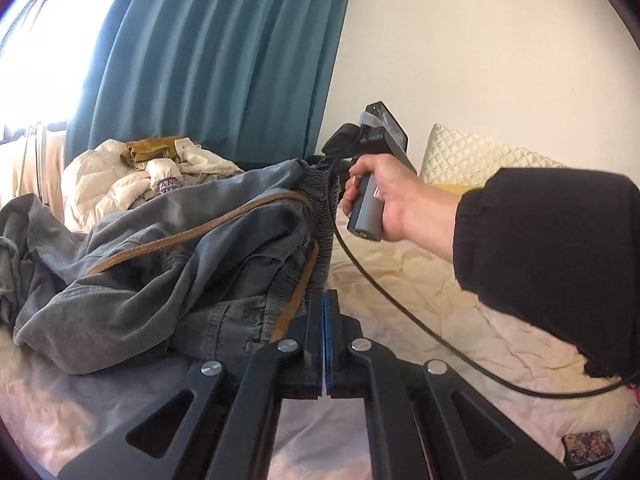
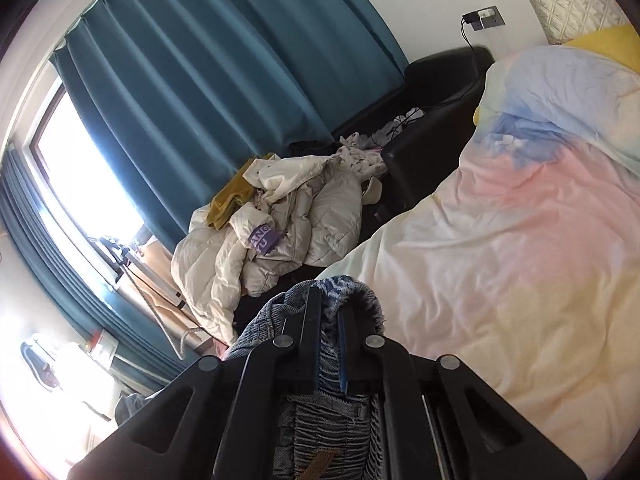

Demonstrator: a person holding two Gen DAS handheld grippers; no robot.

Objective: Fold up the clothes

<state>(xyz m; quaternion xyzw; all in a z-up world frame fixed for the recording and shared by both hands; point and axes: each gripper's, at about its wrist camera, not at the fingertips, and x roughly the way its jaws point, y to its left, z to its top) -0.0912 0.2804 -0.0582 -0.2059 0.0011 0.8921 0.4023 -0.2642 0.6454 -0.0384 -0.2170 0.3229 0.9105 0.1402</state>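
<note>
Grey denim trousers (image 1: 160, 264) with an elastic waistband and a brown drawstring hang stretched above the bed. My left gripper (image 1: 325, 300) is shut on one end of the waistband. In the left wrist view the person's hand holds my right gripper (image 1: 332, 172), which pinches the far end of the same waistband. In the right wrist view my right gripper (image 2: 330, 312) is shut on the bunched waistband denim (image 2: 332, 420). The trouser legs droop to the left onto the bed.
A pastel bedsheet (image 2: 520, 264) covers the bed. A heap of cream jackets with a mustard garment (image 1: 152, 176) lies at the far side by teal curtains (image 1: 224, 60). A quilted pillow (image 1: 472, 160) sits at the headboard. A patterned case (image 1: 588, 446) lies near the bed's right edge.
</note>
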